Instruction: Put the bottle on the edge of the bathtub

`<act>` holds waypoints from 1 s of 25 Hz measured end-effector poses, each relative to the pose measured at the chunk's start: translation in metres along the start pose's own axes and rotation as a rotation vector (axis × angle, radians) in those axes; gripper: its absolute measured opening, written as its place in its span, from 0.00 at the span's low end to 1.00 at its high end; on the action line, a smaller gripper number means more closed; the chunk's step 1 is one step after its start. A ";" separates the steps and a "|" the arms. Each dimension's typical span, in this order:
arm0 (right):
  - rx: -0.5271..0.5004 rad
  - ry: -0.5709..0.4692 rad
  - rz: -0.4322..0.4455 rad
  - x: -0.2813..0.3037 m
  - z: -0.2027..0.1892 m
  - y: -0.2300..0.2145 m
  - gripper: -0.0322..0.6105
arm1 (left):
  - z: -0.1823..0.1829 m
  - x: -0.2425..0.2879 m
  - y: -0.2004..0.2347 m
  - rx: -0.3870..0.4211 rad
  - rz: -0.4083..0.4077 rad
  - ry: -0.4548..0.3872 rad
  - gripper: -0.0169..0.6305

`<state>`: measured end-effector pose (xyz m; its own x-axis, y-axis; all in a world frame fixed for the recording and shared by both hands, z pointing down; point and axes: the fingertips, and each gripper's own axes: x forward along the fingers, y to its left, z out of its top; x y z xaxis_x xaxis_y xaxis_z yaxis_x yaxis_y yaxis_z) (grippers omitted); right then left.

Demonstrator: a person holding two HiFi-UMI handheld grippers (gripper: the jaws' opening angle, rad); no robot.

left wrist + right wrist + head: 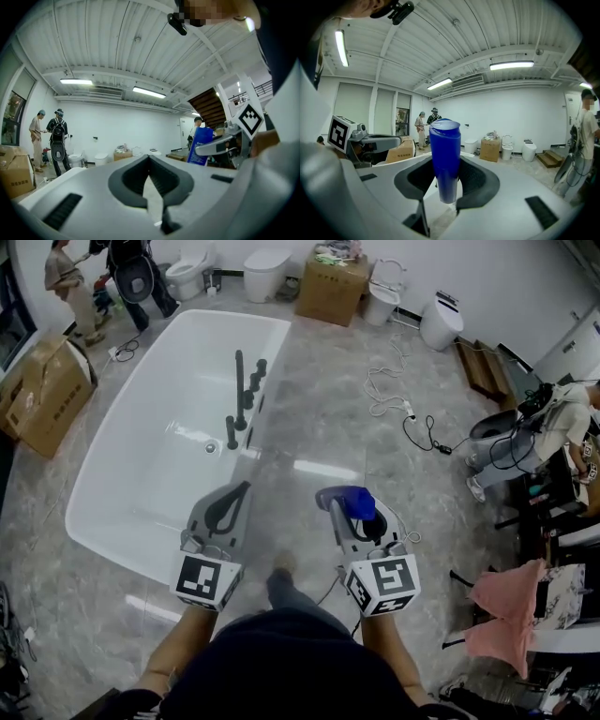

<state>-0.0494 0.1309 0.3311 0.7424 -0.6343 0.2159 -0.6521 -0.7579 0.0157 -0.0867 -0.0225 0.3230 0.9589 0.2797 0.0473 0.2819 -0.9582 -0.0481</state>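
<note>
Right gripper (349, 507) clamps the blue bottle (445, 159); left gripper (228, 505) is closed and empty.
Bathtub (122, 484) edge lies ahead of both; placing is not yet done.

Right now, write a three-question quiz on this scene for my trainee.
1. True or false: the right tool is clamped on the blue bottle, which stands upright between its jaws.
2. Pick one. In the head view, the white bathtub lies: A) ahead and to the left of both tools; B) to the right of both tools; C) out of sight.
3. Fill the gap: the left tool has its jaws together and holds ____.

Key: 1 true; 2 A; 3 nothing.
</note>
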 end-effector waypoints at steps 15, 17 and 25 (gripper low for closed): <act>0.007 0.002 0.025 0.102 0.013 -0.100 0.30 | 0.003 0.136 0.036 0.007 0.056 0.011 0.03; 0.015 0.006 0.022 0.107 0.012 -0.106 0.30 | 0.000 0.142 0.039 0.021 0.062 0.015 0.03; 0.035 0.030 0.015 0.134 0.004 -0.127 0.30 | -0.010 0.175 0.051 0.018 0.056 0.036 0.03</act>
<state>0.1335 0.1415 0.3542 0.7270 -0.6414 0.2452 -0.6572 -0.7534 -0.0222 0.0949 -0.0231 0.3390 0.9715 0.2232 0.0797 0.2288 -0.9710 -0.0699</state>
